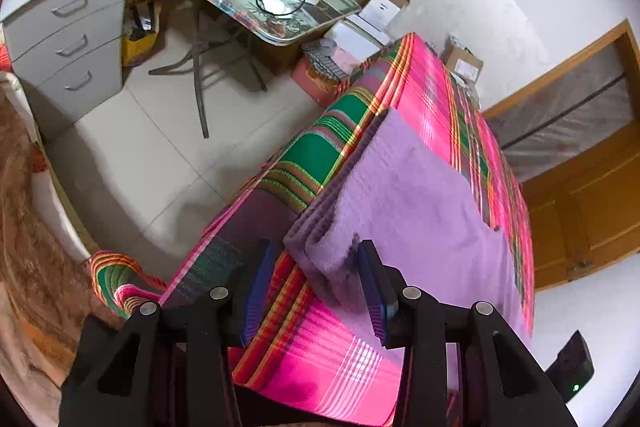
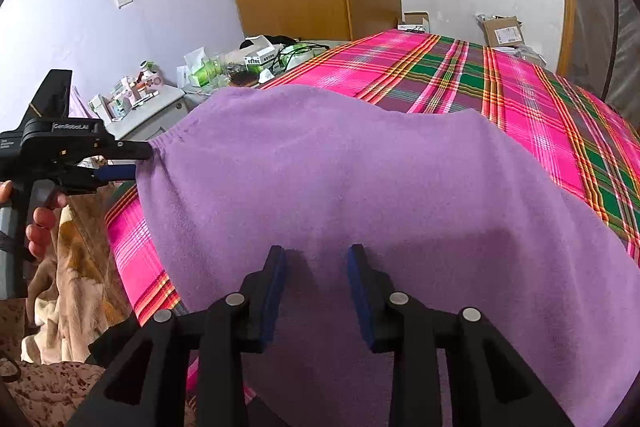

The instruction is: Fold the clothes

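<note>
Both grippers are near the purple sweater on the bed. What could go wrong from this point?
1. The left gripper is open at the purple sweater edge, which lies close to the plaid sheet, so it may pinch both.
2. That edge is layered; some layers may slip out.
3. The right gripper is open, holding nothing.

A bed covered with a plaid sheet in pink, green and purple carries everything here. Directly on it lies a purple sweater, spread flat and reaching from just under the right gripper out ahead of it. The sweater's folded edge runs along the side of the bed at the left gripper, where the sheet hangs over toward the tiled floor.
</note>
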Tool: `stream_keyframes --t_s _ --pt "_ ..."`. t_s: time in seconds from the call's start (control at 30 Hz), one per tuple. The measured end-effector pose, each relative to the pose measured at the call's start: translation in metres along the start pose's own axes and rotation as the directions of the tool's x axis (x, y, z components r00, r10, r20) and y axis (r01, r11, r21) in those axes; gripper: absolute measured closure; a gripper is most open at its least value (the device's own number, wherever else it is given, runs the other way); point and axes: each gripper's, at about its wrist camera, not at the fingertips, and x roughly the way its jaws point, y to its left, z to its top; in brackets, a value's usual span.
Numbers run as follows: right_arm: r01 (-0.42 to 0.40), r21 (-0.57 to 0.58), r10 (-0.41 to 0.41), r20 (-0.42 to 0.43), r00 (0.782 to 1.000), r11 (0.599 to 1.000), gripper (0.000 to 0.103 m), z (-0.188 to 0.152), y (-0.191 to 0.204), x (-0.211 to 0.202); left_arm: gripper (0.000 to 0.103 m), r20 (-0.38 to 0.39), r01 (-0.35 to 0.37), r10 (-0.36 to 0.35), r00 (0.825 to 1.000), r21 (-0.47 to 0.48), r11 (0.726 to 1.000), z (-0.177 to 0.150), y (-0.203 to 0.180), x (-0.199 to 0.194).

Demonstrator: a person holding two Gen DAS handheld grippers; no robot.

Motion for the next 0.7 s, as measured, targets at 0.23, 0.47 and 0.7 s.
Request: stream_keyframes --t_s 0.23,0.47,0.7 --pt "-0.013 0.011 0.013 0.012 1.0 1.0 0.07 -0.002 -0.001 0.0 0.058 0.004 0.047 -0.047 0.999 -0.105 0.993 0.006 -0.002 0.01" --pt "-0.017 0.018 0.016 0.023 1.0 1.0 0.07 -0.003 -0.001 0.0 0.058 0.018 0.112 -0.111 0.994 -0.178 0.978 0.008 0.009 0.011" --pt "-0.013 0.02 0.013 0.023 1.0 1.0 0.07 -0.002 -0.002 0.0 0.081 0.036 0.097 -0.093 0.995 -0.143 0.985 0.006 0.011 0.014"
